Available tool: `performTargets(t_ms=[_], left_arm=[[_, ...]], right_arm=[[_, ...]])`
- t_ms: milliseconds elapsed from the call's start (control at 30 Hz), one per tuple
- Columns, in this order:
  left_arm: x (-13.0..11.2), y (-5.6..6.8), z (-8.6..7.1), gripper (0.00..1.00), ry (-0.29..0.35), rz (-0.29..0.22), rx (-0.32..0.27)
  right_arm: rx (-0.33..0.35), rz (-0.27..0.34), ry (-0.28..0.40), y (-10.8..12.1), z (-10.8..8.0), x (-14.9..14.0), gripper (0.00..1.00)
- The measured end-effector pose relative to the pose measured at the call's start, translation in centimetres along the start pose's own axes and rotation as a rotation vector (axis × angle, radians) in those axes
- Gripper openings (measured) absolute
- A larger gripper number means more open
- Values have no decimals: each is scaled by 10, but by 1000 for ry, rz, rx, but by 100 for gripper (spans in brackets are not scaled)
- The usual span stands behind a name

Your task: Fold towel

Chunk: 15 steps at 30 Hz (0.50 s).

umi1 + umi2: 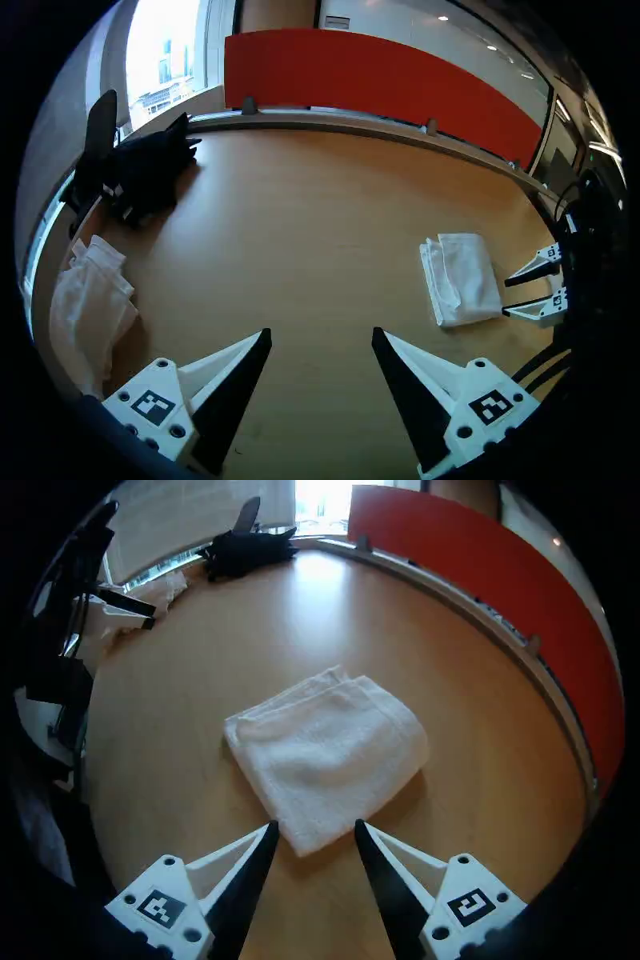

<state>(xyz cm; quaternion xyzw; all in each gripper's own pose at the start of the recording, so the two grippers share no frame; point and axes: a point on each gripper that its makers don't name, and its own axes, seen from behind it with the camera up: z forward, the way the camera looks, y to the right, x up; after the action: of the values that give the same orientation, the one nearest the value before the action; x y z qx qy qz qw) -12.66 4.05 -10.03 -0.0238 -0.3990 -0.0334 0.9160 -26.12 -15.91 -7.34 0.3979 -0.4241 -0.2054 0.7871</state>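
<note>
The right claw (314,826) is hanging apart, its tips flanking the near corner of the folded white terry towel (328,748) lying on the light wooden counter (184,704). The left claw (321,332) is gaping over bare wood, the towel to its right.

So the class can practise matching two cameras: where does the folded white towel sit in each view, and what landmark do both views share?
Left gripper view: towel right of centre, beside the right gripper.
Right gripper view: towel at centre, just ahead of the same gripper.
Shared landmark: the red screen beyond the towel.
</note>
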Motion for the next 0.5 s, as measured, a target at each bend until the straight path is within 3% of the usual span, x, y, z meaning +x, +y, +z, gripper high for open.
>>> performTargets(t_ms=[300, 500], left_arm=[[-2, 1, 0, 93, -3, 0, -3], [-3, 1, 0, 93, -4, -1, -3]], right_arm=[[1, 19, -26, -4, 9, -16, 71], [1, 33, -38, -7, 12, -24, 56]])
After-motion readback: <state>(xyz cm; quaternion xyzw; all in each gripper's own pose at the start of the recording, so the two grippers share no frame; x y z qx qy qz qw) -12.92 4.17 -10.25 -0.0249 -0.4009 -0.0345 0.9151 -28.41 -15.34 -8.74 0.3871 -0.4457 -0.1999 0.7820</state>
